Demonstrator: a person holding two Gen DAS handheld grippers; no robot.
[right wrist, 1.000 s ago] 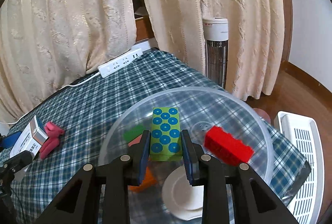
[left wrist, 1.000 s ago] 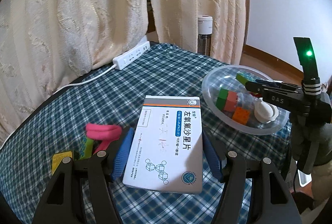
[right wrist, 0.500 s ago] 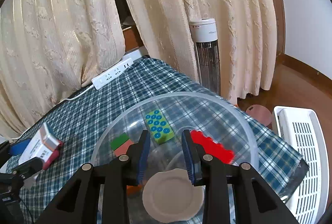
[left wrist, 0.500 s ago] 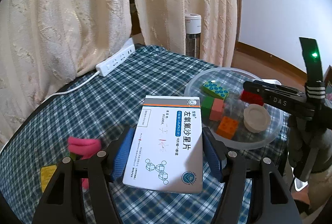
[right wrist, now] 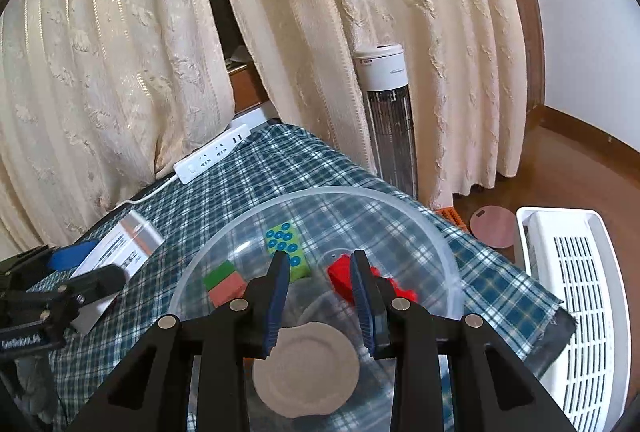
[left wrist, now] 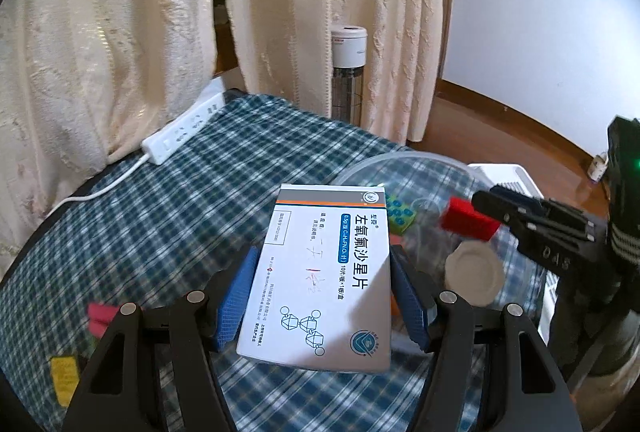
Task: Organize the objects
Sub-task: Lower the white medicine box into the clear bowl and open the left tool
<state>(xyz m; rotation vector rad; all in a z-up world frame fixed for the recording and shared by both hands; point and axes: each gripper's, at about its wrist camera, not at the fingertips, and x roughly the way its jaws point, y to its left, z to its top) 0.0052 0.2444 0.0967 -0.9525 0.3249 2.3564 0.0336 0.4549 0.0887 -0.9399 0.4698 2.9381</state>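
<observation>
Now the right gripper (right wrist: 319, 264) hangs empty, narrowly parted, its green brick (right wrist: 289, 247) dropped into the bowl (right wrist: 436, 232) beside one red brick (right wrist: 340, 278); the left gripper (left wrist: 324, 292) clamps one medicine box (left wrist: 320, 284).

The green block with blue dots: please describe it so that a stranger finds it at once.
On the checked tablecloth stands a clear plastic bowl. The green block with blue dots lies inside it, toward the far left. The red block and the green-and-pink block beside it are plain; only this one has blue round studs.
</observation>
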